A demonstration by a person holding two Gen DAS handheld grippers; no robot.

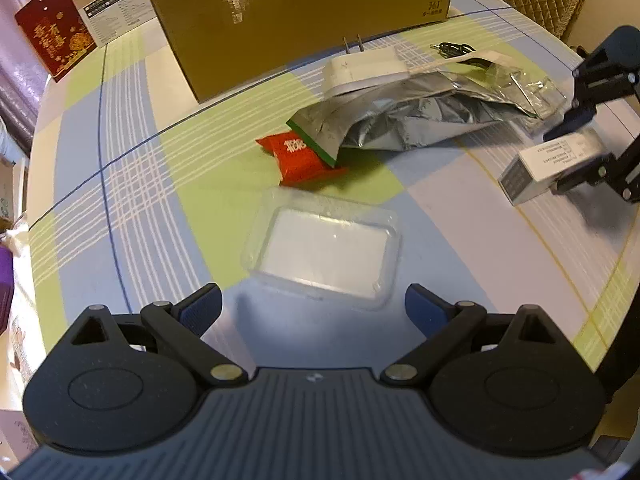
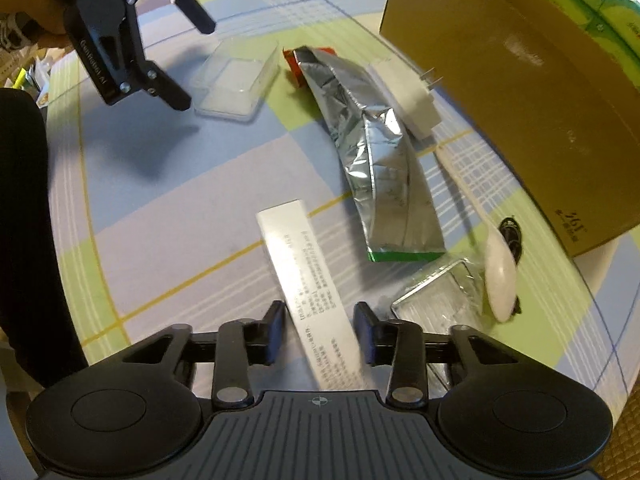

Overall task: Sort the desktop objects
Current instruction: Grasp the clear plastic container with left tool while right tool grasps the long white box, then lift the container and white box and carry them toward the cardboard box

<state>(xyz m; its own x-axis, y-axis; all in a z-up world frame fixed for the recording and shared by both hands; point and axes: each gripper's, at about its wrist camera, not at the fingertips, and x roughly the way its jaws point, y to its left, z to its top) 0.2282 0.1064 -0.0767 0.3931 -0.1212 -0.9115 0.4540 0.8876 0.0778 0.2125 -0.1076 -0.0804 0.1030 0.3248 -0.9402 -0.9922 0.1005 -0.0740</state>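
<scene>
My left gripper (image 1: pixel 314 304) stands open just short of a clear plastic tray (image 1: pixel 324 248), nothing between its fingers; from the right wrist view it (image 2: pixel 192 64) hovers beside that tray (image 2: pixel 236 80). A long white printed box (image 2: pixel 316 280) is clamped in my right gripper (image 2: pixel 320 328), which is shut on it and holds it above the table; the left wrist view shows this box (image 1: pixel 548 168) at the far right. A red snack packet (image 1: pixel 300 158) lies partly under a silver foil bag (image 1: pixel 400 116). A white plug adapter (image 1: pixel 364 70) rests on the bag's far end.
A big open cardboard box (image 1: pixel 304 20) stands at the back of the checked tablecloth (image 1: pixel 120 184). A clear plastic packet (image 2: pixel 436 300), a white oval object (image 2: pixel 500 276) and a black cable (image 2: pixel 512 232) lie near it. A person's dark sleeve (image 2: pixel 24 200) is at the left.
</scene>
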